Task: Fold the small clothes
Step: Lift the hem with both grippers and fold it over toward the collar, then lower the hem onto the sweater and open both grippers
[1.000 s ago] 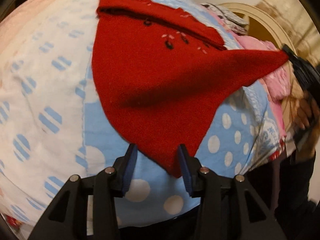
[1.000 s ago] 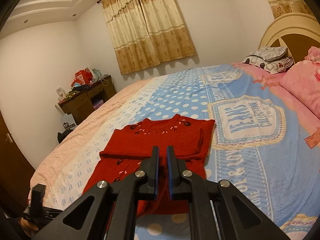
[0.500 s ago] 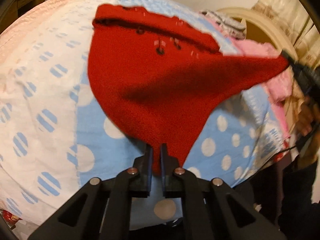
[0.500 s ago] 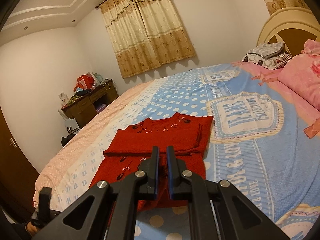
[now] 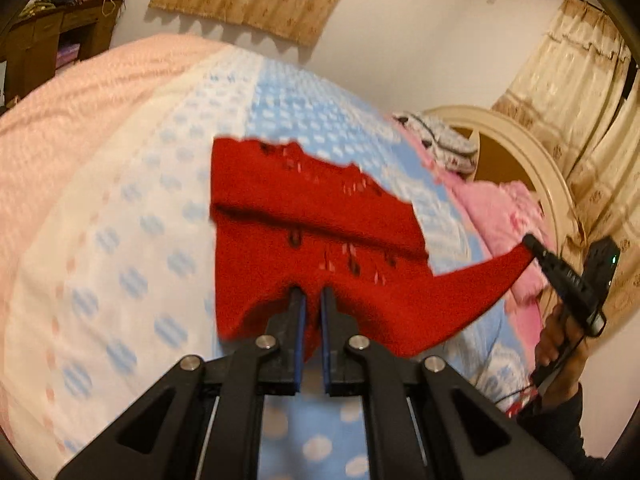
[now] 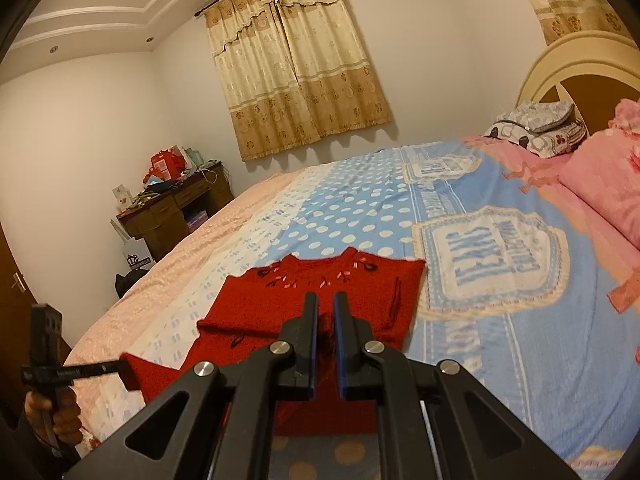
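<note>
A red sweater is spread on the blue dotted bedspread, its far half lying folded flat ahead of both tongs, while its near hem is lifted off the bed. The left gripper is pressed nearly together, and one near corner of the hem is pinched between its blue-lined fingers; the cloth inside the narrow gap is partly hidden by the finger bodies. From the left wrist view the other near corner is seen drawn out to the right into a point, where it is held at the tip of the right gripper; that tip is small and blurred there. In the right wrist view the right gripper is seen nearly closed with red knit showing in the slit between its fingers. The sweater's lower edge is cut off behind the black frames in both views. The embroidery near the collar is too blurred to be made out.
</note>
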`<action>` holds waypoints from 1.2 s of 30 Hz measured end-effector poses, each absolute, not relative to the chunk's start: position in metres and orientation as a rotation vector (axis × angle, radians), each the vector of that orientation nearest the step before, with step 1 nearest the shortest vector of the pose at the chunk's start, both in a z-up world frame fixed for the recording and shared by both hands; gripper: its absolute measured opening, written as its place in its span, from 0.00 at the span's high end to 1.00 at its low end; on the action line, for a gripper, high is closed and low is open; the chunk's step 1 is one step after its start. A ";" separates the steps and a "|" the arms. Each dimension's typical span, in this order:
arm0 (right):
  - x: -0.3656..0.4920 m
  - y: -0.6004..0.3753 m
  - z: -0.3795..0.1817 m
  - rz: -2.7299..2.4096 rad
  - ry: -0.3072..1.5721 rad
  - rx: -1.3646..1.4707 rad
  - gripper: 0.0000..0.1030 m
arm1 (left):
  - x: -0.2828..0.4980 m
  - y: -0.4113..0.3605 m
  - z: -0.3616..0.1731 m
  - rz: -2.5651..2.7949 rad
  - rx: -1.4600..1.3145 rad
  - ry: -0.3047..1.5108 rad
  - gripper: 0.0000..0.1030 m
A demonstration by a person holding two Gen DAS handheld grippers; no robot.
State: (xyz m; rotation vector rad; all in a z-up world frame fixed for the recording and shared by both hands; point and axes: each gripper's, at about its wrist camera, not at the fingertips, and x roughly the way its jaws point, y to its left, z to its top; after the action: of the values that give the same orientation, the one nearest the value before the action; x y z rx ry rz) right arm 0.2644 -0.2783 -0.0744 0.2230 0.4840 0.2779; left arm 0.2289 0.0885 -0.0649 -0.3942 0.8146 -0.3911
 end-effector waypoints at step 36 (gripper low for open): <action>0.548 -0.291 -0.172 0.064 0.780 0.174 0.53 | 0.467 0.105 -0.111 -0.220 -0.332 0.866 0.59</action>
State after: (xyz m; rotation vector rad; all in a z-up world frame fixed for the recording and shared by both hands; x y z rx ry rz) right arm 0.5476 -0.2905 -0.1720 0.1740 0.7803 0.0642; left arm 0.4669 0.1048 -0.1115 -0.3317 0.8665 -0.2201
